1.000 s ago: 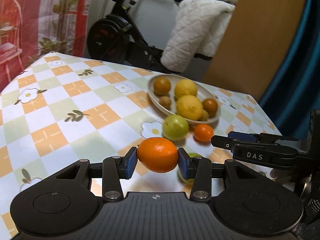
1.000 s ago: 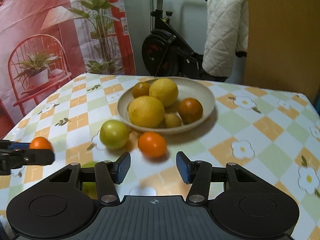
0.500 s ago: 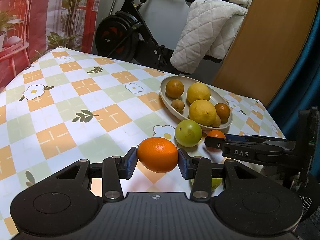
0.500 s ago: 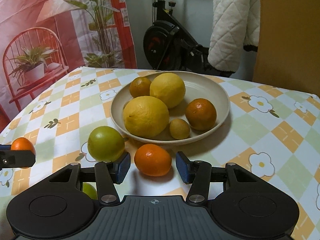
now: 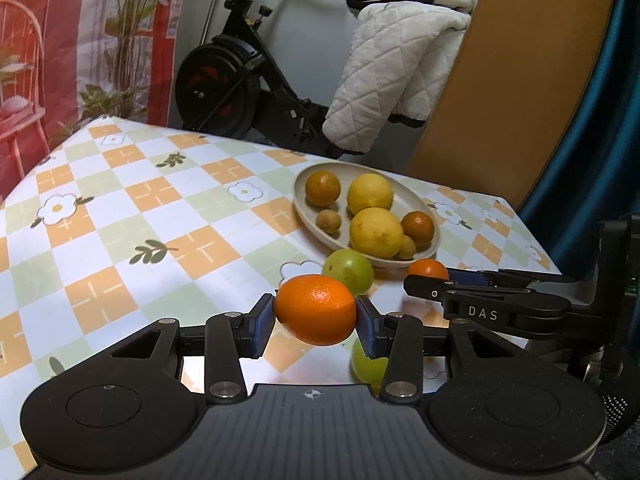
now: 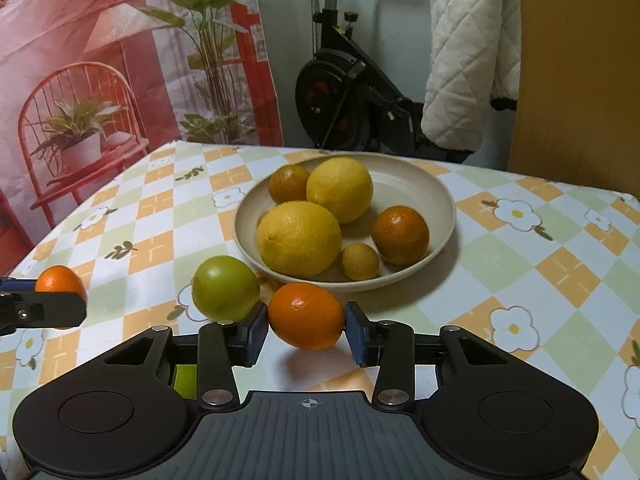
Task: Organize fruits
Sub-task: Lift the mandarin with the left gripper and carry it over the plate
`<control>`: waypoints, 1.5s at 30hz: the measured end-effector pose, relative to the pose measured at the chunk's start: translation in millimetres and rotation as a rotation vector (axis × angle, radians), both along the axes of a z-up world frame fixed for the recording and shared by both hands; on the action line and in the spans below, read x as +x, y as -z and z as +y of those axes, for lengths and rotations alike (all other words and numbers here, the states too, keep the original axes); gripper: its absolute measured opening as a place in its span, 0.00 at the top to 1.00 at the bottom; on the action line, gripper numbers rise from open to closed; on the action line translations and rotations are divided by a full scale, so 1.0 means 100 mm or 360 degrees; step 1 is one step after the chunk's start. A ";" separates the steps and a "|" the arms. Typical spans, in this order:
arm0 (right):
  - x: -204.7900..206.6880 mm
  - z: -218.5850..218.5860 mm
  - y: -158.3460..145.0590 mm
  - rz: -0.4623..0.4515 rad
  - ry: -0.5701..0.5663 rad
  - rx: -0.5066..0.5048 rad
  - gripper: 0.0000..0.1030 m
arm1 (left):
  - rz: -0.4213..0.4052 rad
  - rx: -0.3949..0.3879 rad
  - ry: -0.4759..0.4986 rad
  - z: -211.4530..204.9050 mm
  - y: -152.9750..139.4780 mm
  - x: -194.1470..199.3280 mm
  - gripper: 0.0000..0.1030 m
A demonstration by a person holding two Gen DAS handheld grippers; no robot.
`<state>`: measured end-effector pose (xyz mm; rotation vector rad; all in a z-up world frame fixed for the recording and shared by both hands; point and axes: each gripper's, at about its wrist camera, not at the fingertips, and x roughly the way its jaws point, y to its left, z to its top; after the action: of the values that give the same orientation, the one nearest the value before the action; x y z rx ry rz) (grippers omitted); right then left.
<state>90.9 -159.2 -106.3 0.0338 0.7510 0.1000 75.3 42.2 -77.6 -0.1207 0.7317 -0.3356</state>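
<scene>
Orange and smooth, a mandarin (image 5: 316, 314) is being held between the blue pads of the left gripper (image 5: 316, 320), whose jaws are narrowly apart and pressing on both its sides, lifted above the checked tablecloth (image 5: 120, 220) near the table's front edge. The right gripper (image 6: 306, 326) is closing its jaws around a second mandarin (image 6: 306, 315), which is lying on the cloth just in front of the beige bowl (image 6: 432, 196), beside a green fruit (image 6: 225, 293); the left pad is touching it, while the right pad is not yet fully against it, I think. So the step in hand is picking up loose fruits for the bowl. Next, the right jaws need to finish closing before any lift. Both grippers are pointing forward and downward toward the bowl, the left one standing to the left of the right one.
</scene>
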 end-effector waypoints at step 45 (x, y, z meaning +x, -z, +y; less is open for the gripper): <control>0.70 -0.68 -0.49 -0.0132 0.0030 -0.0069 0.63 | 0.0008 0.0148 0.0193 -0.58 -0.06 1.50 0.56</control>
<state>161.0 -227.4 -57.6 -0.0047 0.6696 0.0665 225.3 -15.6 -71.8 0.0104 0.7603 -0.4160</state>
